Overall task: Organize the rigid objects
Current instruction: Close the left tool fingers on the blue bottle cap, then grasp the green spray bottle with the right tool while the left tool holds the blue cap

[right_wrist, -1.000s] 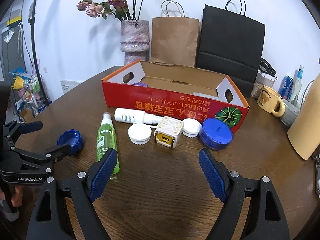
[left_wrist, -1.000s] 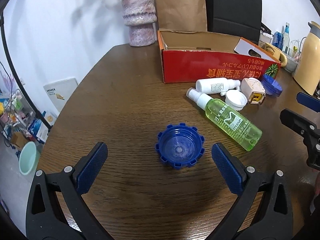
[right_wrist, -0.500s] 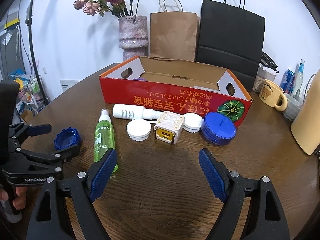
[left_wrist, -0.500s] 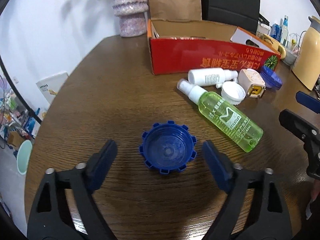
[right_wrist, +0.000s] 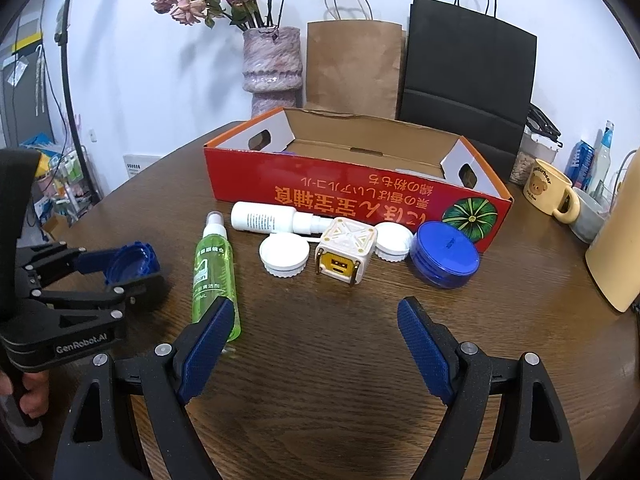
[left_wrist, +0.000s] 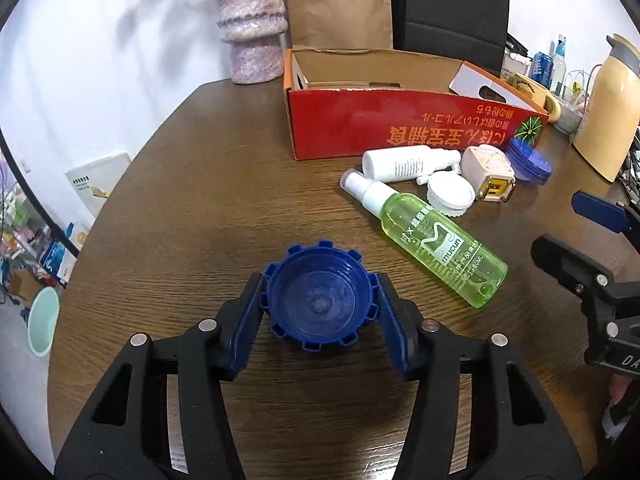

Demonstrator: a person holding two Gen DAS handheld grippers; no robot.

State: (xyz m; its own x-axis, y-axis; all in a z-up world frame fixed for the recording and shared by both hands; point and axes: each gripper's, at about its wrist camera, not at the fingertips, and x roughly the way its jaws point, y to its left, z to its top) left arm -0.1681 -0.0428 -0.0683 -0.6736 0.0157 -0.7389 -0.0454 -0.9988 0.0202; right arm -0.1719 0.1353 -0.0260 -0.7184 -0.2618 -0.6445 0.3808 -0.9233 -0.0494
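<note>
A blue ridged cap lies open side up on the brown table, and it shows at the left of the right wrist view. My left gripper is closing on it, both blue pads touching its ridged sides. To its right lie a green spray bottle, a white bottle, a white lid, a cream cube plug and a blue round tin. Behind them stands the open red cardboard box. My right gripper hangs open over bare table in front of these items, holding nothing.
A pink stone vase, a brown paper bag and a black bag stand behind the box. A bear mug and a cream jug sit at the right. The table's curved edge runs along the left.
The left jaws have come in from wide apart onto the blue cap, which now sits between the pads. The right gripper has stayed where it was, still open.
</note>
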